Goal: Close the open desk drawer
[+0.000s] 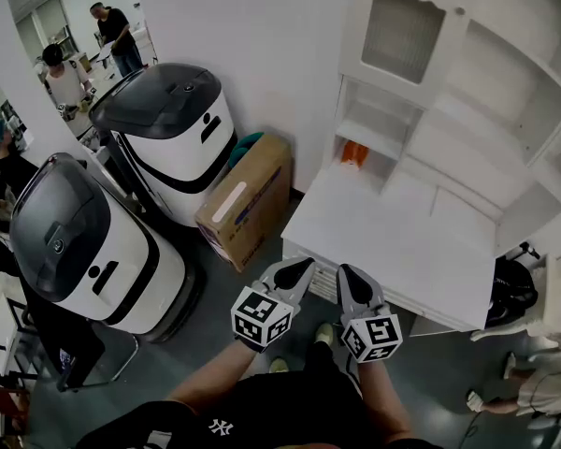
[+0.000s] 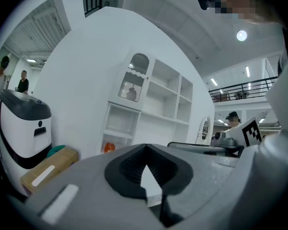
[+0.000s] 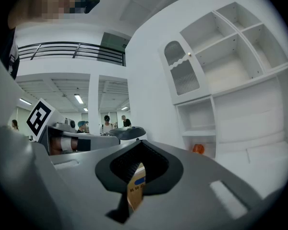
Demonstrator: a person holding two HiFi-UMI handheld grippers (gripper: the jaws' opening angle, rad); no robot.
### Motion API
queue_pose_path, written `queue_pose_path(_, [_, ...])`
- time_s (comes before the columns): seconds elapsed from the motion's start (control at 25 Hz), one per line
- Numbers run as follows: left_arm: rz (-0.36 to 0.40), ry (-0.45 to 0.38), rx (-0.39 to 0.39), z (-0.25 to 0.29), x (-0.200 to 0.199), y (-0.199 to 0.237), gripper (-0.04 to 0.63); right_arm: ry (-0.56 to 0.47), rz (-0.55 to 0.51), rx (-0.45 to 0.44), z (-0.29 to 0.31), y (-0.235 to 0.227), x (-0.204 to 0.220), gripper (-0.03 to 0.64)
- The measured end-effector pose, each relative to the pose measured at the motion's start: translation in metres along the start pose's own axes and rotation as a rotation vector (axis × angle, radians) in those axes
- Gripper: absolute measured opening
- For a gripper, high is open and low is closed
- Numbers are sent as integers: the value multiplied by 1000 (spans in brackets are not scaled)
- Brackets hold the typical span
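Observation:
A white desk (image 1: 393, 241) with a tall shelf unit (image 1: 467, 92) stands against the wall at the right. My left gripper (image 1: 302, 266) and right gripper (image 1: 348, 275) are held side by side at the desk's near front edge, both with jaws pressed together and nothing between them. Between them a ribbed white strip of the desk front (image 1: 323, 286) shows; how far a drawer stands out is hidden. In the left gripper view the left gripper (image 2: 145, 150) points at the shelf unit (image 2: 153, 104). The right gripper (image 3: 141, 143) also faces the shelf unit (image 3: 230, 80).
A cardboard box (image 1: 248, 199) leans beside the desk's left end. Two white-and-black machines (image 1: 173, 138) (image 1: 84, 241) stand further left. An orange thing (image 1: 353, 152) sits in a low shelf cubby. A black bag (image 1: 512, 293) and a person (image 1: 542, 382) are at the right.

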State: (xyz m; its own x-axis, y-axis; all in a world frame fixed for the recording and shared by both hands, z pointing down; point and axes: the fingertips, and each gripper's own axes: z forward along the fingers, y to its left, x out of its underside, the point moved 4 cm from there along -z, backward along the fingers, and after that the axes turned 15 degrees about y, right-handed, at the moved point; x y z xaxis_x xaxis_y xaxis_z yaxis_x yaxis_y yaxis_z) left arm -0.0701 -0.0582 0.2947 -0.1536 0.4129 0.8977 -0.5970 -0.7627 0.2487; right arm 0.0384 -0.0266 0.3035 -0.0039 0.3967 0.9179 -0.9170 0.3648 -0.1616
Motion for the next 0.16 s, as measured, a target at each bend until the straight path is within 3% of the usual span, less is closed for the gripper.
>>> queue_pose_path(0.16, [-8, -9, 9, -4, 0, -3, 0, 0, 1, 2, -3, 3, 3, 20])
